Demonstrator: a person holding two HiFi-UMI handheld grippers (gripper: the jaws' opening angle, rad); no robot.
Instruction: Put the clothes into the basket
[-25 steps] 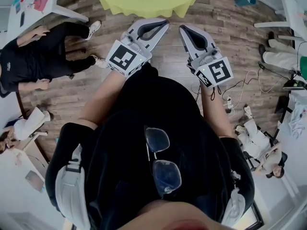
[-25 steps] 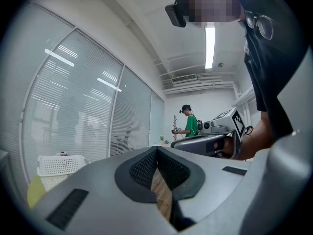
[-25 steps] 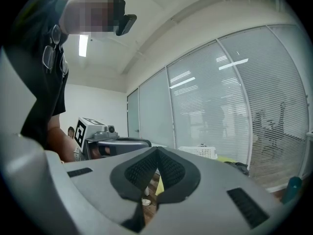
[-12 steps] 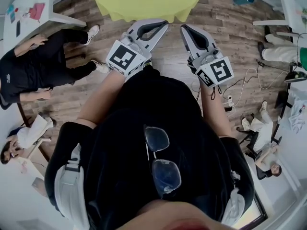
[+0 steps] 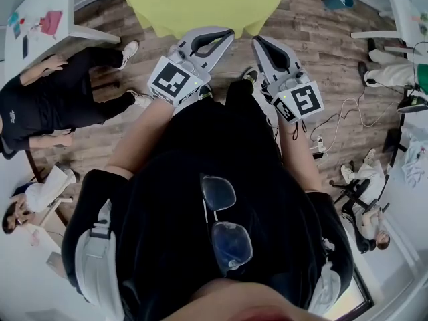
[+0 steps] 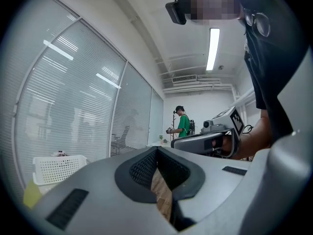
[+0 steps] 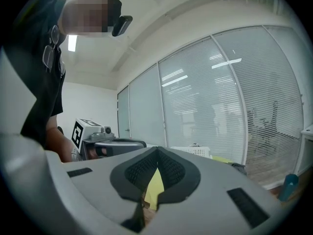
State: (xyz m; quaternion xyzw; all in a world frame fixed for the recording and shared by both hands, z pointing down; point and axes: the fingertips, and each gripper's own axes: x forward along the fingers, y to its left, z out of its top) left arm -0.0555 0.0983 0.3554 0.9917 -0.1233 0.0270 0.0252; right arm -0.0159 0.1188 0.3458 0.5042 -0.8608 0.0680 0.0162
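The white lattice basket (image 6: pixel 57 168) stands on the yellow cloth (image 5: pixel 200 5) of a table, at the far left of the left gripper view and just beyond the jaw tips in the right gripper view. A dark heap (image 7: pixel 239 167) lies on the cloth beside it – garment or not, I cannot tell. Neither of the 2 tongs has reached the table. The left gripper (image 5: pixel 229 32) is clenched, tips meeting with nothing between them, and the right gripper (image 5: pixel 257 40) is the same – both held near level, side by side over the wooden floor (image 5: pixel 321 59). 1 person in black (image 5: pixel 53 92) sits on the floor at the left.
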